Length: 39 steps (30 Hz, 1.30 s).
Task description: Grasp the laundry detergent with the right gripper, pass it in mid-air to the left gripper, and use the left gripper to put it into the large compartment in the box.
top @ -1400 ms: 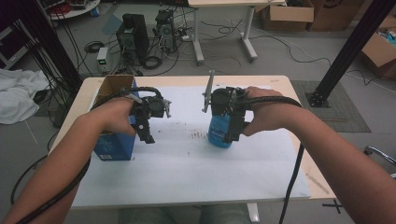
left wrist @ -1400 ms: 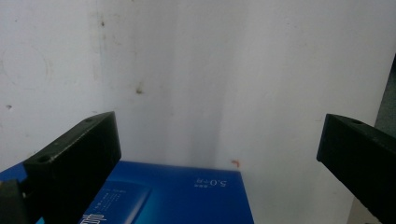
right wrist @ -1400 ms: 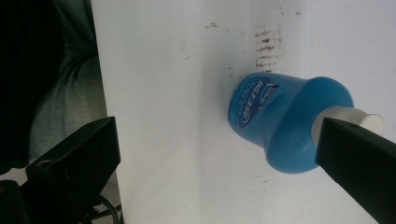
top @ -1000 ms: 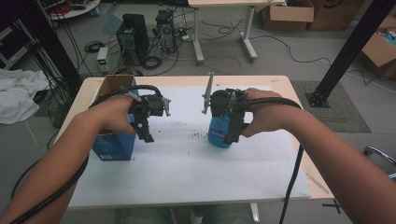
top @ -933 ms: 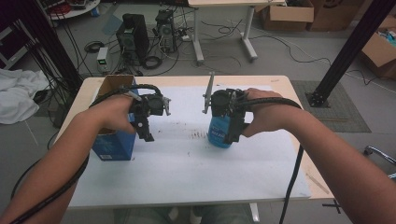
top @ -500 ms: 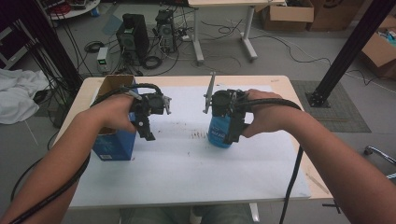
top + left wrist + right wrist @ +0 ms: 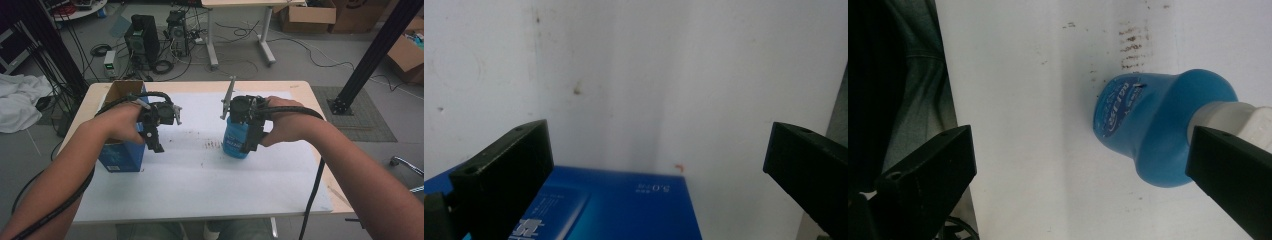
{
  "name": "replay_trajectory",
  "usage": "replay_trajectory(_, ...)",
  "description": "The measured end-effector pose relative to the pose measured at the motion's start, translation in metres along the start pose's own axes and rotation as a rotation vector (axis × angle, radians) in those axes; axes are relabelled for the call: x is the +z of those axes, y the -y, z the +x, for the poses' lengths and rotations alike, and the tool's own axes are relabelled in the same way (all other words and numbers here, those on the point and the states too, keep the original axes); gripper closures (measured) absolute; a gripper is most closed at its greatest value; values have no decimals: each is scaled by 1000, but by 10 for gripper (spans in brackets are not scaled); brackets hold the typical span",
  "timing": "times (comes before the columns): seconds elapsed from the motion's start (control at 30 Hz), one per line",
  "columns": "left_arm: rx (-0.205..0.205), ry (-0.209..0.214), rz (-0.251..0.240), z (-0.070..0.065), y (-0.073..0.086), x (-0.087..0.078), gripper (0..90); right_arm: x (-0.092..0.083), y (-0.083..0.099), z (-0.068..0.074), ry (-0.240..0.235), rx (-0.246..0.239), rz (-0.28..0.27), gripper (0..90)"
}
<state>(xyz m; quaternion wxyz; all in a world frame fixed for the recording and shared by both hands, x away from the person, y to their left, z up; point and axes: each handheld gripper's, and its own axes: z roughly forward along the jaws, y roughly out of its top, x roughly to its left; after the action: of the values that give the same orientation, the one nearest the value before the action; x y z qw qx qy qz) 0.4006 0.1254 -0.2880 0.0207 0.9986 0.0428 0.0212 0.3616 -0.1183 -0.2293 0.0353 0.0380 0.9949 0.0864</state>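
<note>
Cardboard shows at the open top of a blue box (image 7: 120, 155) standing near the table's (image 7: 310, 100) left edge, at about 9 o'clock on the white sheet (image 7: 200, 175) that covers most of the tabletop. Just beside its right face, the person's left hand (image 7: 120, 125) holds the left gripper (image 7: 156, 144) pointed down at the sheet. In the left gripper view its jaws stand wide apart with nothing between them; the box's blue printed face (image 7: 614, 205) lies below them at 6 o'clock, against the white sheet (image 7: 674, 75).

A patch of small brown marks (image 7: 212, 145) dots the sheet between the two grippers, near the middle.

At about 3 o'clock from those marks stands a blue plastic bottle (image 7: 236, 142) with a white label. The right hand (image 7: 287, 127) holds the right gripper (image 7: 250, 142) directly over it, hiding the bottle's top. In the right gripper view the jaws are spread wide and grip nothing; the blue bottle (image 7: 1148, 130) lies toward 3 o'clock, its white cap (image 7: 1233, 117) just beside the right-hand jaw, whether touching I cannot tell.
</note>
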Motion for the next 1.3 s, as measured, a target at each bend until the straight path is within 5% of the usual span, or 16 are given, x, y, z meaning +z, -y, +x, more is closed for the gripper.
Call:
replay_trajectory(0.1, -8, -6, 10, 0, 1, 0, 1, 1, 0, 1, 0, -5, 2, 0)
replay_trajectory(0.23, -8, -11, 14, -1, 2, -3, 1, -2, 3, 3, -11, 3, -74, 0)
replay_trajectory(0.27, -9, -12, 12, -2, 2, -3, 0, -6, 7, 4, -22, 13, -145, 0)
replay_trajectory(0.3, -9, -12, 12, -2, 2, -3, 1, -6, 7, 4, -22, 13, -145, 0)
replay_trajectory(0.33, -11, -11, 12, -2, 2, -4, 1, -9, 14, 5, -22, 43, -240, 0)
replay_trajectory(0.37, -11, -16, 16, -2, 2, -4, 1, -9, 14, 5, -22, 43, -240, 0)
replay_trajectory(0.4, -10, -20, 27, -2, 2, -3, 1, -12, 23, 6, -21, 69, -352, 0)
replay_trajectory(0.43, -11, -21, 34, -3, 2, -3, 1, -12, 29, 6, -19, 85, -402, 0)
replay_trajectory(0.63, -9, -22, 32, -4, 1, -4, 1, -11, 58, 12, 10, 161, -538, 0)
replay_trajectory(0.67, -4, -28, 23, -5, 1, -4, 1, -8, 74, 15, 13, 199, -576, 0)
replay_trajectory(1.0, 0, -39, 6, -6, 4, -10, 1, 18, 153, 28, 36, 374, -691, 0)
replay_trajectory(1.3, 4, -43, -5, -9, 6, -10, 1, 49, 188, 16, 73, 489, -741, 0)
